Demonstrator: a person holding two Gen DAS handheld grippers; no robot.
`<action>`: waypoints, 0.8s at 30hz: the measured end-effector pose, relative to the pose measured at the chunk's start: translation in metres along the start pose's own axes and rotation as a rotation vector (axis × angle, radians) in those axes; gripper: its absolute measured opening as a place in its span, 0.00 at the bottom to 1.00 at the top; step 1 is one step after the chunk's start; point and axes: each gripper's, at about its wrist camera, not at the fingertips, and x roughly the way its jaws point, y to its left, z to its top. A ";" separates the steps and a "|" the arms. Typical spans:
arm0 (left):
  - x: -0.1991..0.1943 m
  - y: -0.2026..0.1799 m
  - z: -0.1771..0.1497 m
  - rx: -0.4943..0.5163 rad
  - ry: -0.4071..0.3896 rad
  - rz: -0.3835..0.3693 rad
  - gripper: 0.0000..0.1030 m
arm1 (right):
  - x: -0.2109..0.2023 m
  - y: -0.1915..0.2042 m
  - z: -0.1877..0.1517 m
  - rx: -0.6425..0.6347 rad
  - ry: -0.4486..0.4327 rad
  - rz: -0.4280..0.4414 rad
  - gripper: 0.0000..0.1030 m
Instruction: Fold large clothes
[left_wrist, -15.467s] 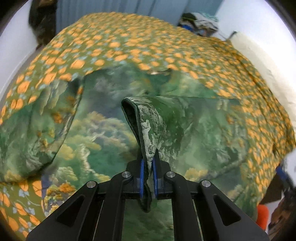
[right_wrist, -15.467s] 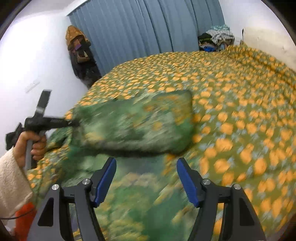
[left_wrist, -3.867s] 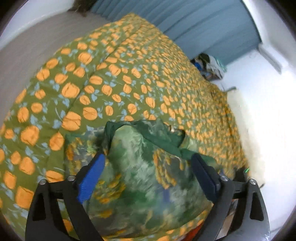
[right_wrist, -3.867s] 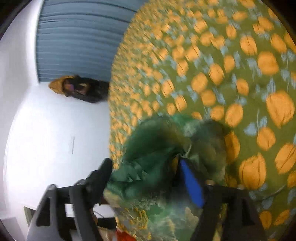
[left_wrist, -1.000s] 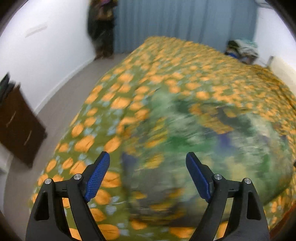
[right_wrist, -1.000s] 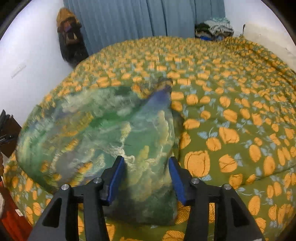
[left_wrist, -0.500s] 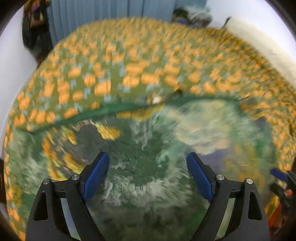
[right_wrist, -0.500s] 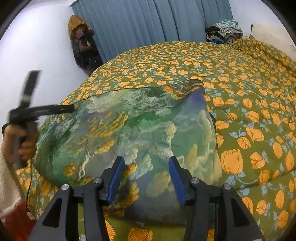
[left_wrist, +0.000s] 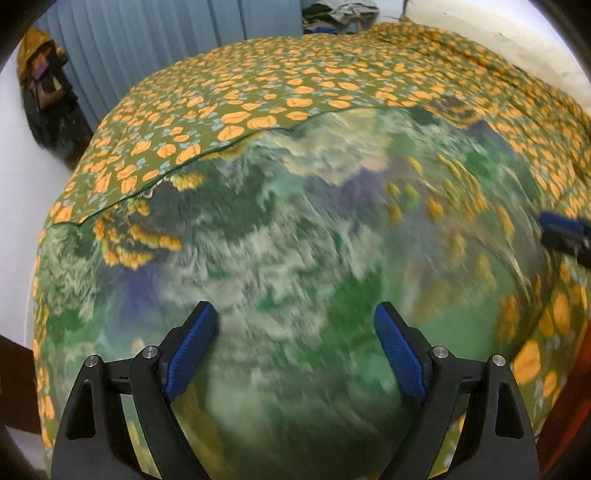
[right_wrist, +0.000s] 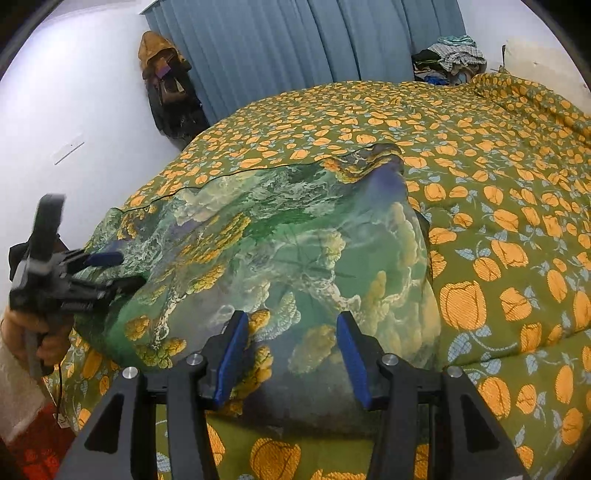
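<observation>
Since a few seconds ago, no longer bunched up and carried between the two claws: green landscape-print garment (right_wrist: 280, 251) now laid down and spread as one broad panel, far edge running in a fairly straight line, far right corner slightly rucked. Within the last second, swung across from the bed's side to a spot directly above the cloth: left claw (left_wrist: 295, 350), spread wide, nothing between the blue pads, picture blurred by the motion. Barely shifted: right claw (right_wrist: 288, 354), about half open over the near right edge of the garment, gripping nothing as far as can be seen. Judged from this: cloth released and lying flat, ready for smoothing or another fold across, the panel looking too wide for a finished bundle. Underneath, a bed covered by an olive bedspread (right_wrist: 498, 221) with orange fruit print, garment lying at its near end, close to the edge. Beyond, a blue curtain (right_wrist: 295, 44) along the back wall, dark coats (right_wrist: 166, 85) hanging at the left, a heap of clothes (right_wrist: 450, 55) in the far right corner, white walls either side.
</observation>
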 end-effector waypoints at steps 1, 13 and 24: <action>-0.003 -0.002 -0.005 0.005 -0.001 0.000 0.86 | 0.000 0.000 0.000 0.000 0.003 -0.004 0.49; -0.014 -0.020 -0.025 -0.022 0.012 0.038 0.87 | -0.008 -0.001 -0.014 -0.003 0.039 -0.059 0.49; -0.016 -0.023 -0.032 -0.041 0.032 0.065 0.90 | -0.014 0.001 -0.023 0.001 0.050 -0.097 0.49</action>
